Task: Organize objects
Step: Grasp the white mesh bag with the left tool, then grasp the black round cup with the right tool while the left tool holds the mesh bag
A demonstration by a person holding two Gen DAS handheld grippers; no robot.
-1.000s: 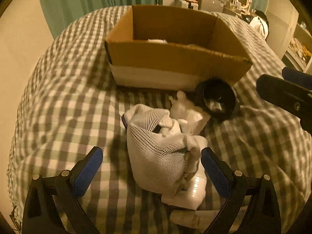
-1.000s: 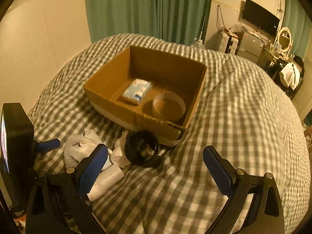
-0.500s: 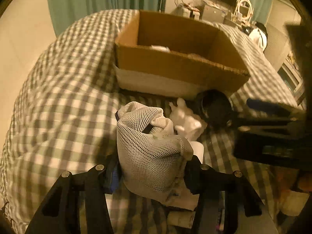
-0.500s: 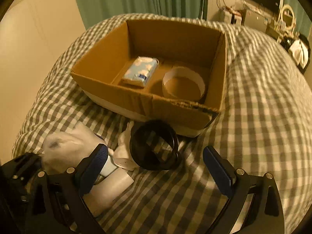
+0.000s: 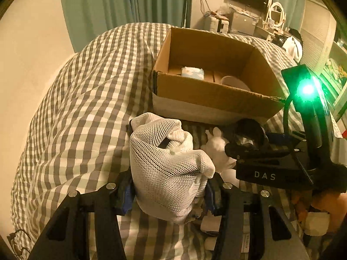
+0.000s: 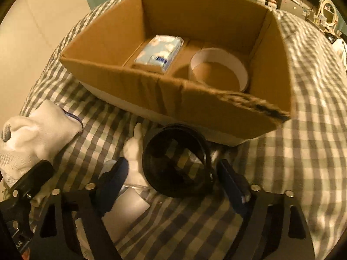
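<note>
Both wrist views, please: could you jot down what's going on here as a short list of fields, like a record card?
Setting: bed with checked cover
Container: open cardboard box
Inside box: blue-and-white packet, white ring
Left gripper: jaws closed on white mesh bag
Right gripper: jaws open, either side of black ring, not yet squeezing
Black ring location: on cover, just in front of box
Beside it: white cloth item, what it is unclear
</note>
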